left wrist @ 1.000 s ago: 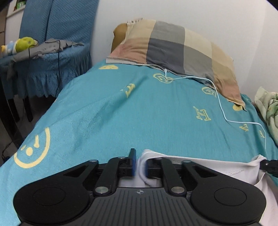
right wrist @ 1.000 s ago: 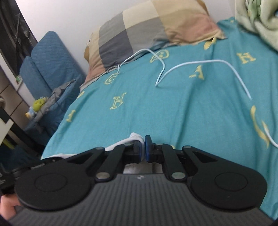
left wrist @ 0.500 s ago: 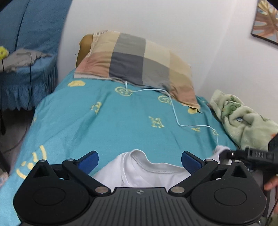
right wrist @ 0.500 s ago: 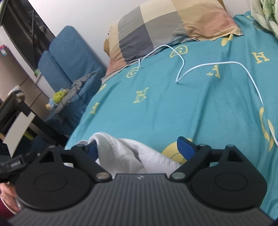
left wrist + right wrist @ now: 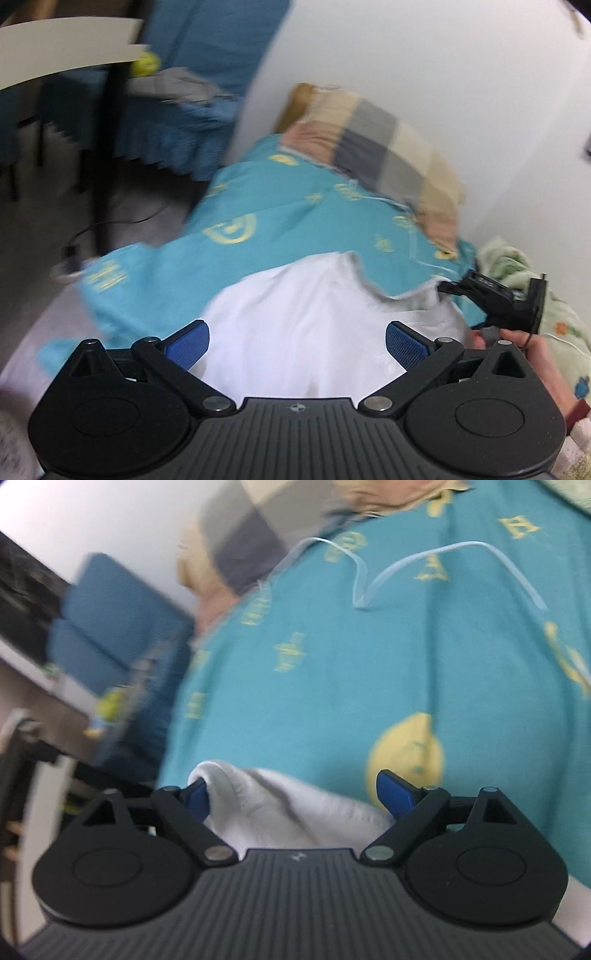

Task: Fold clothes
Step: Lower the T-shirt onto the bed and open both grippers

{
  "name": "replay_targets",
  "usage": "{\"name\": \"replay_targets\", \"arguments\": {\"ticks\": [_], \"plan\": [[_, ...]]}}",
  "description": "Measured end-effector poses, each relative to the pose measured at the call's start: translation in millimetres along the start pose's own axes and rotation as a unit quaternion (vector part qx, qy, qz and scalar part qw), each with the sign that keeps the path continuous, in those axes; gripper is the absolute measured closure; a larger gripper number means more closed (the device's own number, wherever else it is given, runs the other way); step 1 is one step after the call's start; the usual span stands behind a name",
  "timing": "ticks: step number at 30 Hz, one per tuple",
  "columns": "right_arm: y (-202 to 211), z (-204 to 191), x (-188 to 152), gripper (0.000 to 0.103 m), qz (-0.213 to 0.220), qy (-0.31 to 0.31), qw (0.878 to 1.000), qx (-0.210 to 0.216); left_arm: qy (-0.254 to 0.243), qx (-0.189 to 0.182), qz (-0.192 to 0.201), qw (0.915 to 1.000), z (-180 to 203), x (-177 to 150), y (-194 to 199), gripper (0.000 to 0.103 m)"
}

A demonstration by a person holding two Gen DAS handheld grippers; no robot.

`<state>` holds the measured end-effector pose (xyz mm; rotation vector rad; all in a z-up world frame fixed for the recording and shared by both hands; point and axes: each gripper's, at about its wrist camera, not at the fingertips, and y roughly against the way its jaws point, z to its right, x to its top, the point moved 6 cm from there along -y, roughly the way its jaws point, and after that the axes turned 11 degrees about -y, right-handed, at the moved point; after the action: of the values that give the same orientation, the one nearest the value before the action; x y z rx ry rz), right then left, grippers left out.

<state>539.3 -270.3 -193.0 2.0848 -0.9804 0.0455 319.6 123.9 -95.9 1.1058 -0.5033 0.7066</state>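
Both grippers, left (image 5: 297,341) and right (image 5: 293,794), clamped a second ago, now gape empty; shirt (image 5: 295,314) dropped at 6 o'clock on bed (image 5: 258,251), ready for smoothing.

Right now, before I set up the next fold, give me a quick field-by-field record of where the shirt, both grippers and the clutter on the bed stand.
garment: white shirt lying spread on the teal bedsheet, neckline toward the pillow
left gripper: open, above the shirt, holding nothing
right gripper: open, shirt fabric lies loose between its fingers, not clamped
pillow: patchwork, at the head of the bed by the wall
cable: white, lying loose on the sheet beyond the shirt
blanket: green, bunched at the right edge of the bed
image quality: both views motion-blurred
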Motion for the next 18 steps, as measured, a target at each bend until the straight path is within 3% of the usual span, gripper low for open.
{"name": "replay_targets", "arguments": {"ticks": [2,5,8,10,14,15,16,18], "plan": [[-1,-6,-5,0.012,0.023,0.056,0.997,-0.055,0.039,0.013,-0.006,0.9991,-15,-9,21,0.000],[-2,-18,-11,0.012,0.053,0.161,0.980,-0.108,0.139,0.013,-0.002,0.9902,-43,-31,43,0.001],[1,-33,-13,0.012,0.111,0.265,0.942,-0.176,0.201,0.021,0.011,0.9793,-62,-42,48,0.002],[5,-42,-15,0.012,0.142,0.316,0.916,-0.202,0.221,0.002,0.022,0.9749,-69,-43,46,0.002],[9,-59,-14,0.012,0.140,0.372,0.892,-0.216,0.258,-0.021,0.033,0.9653,-77,-45,35,0.003],[11,-64,-15,0.012,0.135,0.381,0.890,-0.213,0.269,-0.023,0.035,0.9623,-80,-46,32,0.004],[11,-69,-16,0.012,0.118,0.377,0.896,-0.200,0.280,-0.024,0.037,0.9591,-83,-47,27,0.004],[13,-77,-15,0.012,0.084,0.338,0.923,-0.166,0.302,-0.028,0.040,0.9521,-90,-51,17,0.007]]}}
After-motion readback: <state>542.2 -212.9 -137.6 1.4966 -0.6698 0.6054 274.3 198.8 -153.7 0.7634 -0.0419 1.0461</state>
